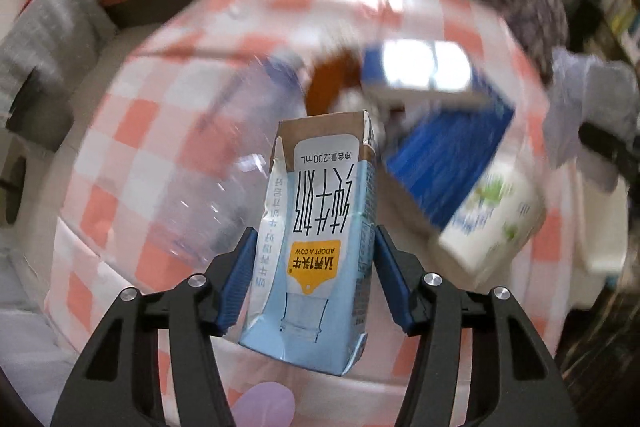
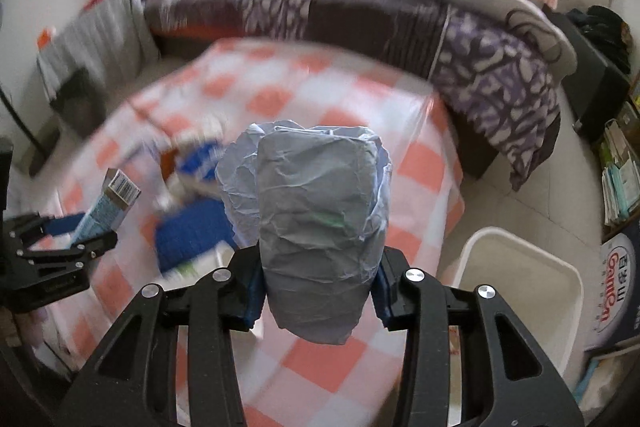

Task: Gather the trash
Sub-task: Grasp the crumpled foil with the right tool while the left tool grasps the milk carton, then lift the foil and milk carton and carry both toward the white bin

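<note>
While we clamp the milk carton in our left tool and the crumpled bag in our right tool, both above the checked tabletop, either could slip before reaching the white bin beside it.

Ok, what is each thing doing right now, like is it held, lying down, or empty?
left gripper: shut on the milk carton.
milk carton: held, lifted above the table, print upside down.
right gripper: shut on the crumpled blue wrapper.
crumpled blue wrapper: held up, wrinkled.
white bin: on the floor beside the table, open, looks empty.
blue box: lying on the checked tablecloth.
clear plastic bottle: lying on its side.
</note>
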Demonstrator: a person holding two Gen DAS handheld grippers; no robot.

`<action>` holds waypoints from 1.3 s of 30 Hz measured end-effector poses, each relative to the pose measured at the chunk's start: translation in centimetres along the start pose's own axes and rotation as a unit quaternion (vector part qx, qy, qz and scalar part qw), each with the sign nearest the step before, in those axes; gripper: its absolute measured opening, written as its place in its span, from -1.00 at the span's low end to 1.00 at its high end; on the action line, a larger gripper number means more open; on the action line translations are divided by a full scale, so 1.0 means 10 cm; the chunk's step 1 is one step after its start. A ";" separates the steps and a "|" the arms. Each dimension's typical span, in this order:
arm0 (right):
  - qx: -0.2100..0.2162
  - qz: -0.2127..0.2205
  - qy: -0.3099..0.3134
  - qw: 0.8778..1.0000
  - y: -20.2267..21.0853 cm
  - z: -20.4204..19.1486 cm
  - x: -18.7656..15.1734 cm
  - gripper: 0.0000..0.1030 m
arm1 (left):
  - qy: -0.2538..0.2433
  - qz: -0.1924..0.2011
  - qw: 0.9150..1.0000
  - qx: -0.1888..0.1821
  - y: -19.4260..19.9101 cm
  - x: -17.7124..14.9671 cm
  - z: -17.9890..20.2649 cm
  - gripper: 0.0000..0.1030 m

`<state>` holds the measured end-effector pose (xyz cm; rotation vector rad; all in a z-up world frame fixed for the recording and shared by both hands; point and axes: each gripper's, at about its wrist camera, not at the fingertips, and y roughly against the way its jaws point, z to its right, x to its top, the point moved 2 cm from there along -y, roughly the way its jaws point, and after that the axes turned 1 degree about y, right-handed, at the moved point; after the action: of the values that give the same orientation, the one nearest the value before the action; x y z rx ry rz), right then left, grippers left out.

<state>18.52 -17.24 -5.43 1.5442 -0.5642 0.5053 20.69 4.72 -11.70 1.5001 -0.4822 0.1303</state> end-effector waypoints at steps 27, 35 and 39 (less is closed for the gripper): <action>-0.032 0.182 -0.054 0.981 0.65 0.12 0.14 -0.20 | 0.152 0.264 0.952 0.032 1.03 0.35 0.29 0.11; -0.053 0.185 -0.067 0.979 0.75 0.34 0.08 -0.20 | 0.143 0.271 0.952 0.029 1.03 0.35 0.50 0.11; -0.069 0.184 -0.082 0.977 0.80 0.52 0.04 -0.20 | 0.132 0.271 0.953 0.023 1.03 0.36 0.63 0.11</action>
<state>13.69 -22.60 0.84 1.3598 -1.0026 0.6070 18.61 -1.34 -0.83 1.3368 -0.6647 0.7678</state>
